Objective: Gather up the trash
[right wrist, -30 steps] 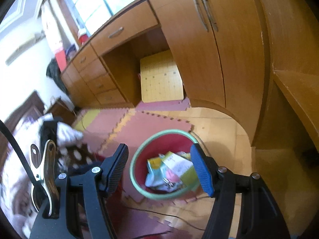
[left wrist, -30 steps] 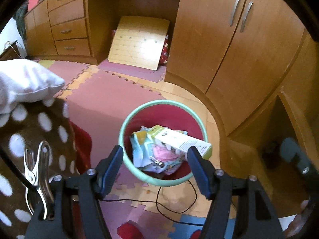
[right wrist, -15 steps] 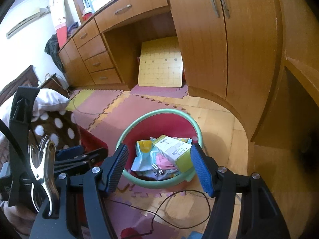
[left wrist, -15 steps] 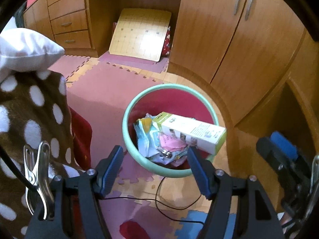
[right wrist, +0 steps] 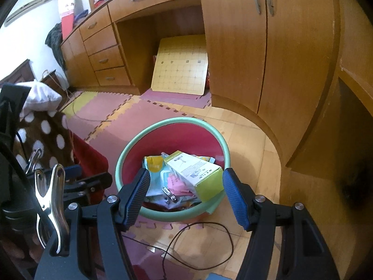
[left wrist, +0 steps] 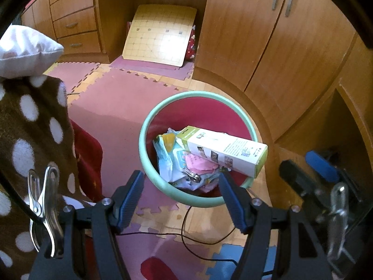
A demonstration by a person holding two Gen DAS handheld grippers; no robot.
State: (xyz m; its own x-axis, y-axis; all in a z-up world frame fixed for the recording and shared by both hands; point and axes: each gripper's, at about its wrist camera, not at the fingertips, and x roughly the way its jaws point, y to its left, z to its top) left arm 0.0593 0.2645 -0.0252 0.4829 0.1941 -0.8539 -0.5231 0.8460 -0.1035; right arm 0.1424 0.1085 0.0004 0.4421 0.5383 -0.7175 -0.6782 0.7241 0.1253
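Observation:
A red bin with a mint-green rim (left wrist: 198, 93) stands on the floor mats. A white and green carton (left wrist: 223, 151) lies slanted over its right rim, on top of crumpled wrappers (left wrist: 172, 161) and a metal clip. My left gripper (left wrist: 181, 177) hangs open above the bin's near edge with nothing between its blue pads. In the right wrist view the bin rim (right wrist: 177, 120) and the carton (right wrist: 193, 170) sit just beyond my right gripper (right wrist: 186, 172), which is also open and holds nothing. Each gripper shows in the other's view, the right gripper (left wrist: 310, 170) and the left gripper (right wrist: 84, 175).
Wooden cabinet doors (left wrist: 244, 35) curve round behind and to the right of the bin. A yellow gridded board (left wrist: 160, 35) leans under the desk. A black cable (left wrist: 186, 231) loops on the floor in front. On the left lie a brown spotted blanket (left wrist: 30, 126) and a white pillow (left wrist: 25, 53).
Both grippers have sunk toward the bin, which now looks larger. The right gripper has rolled level and come into the left view's right edge. Both pairs of jaws stayed equally wide.

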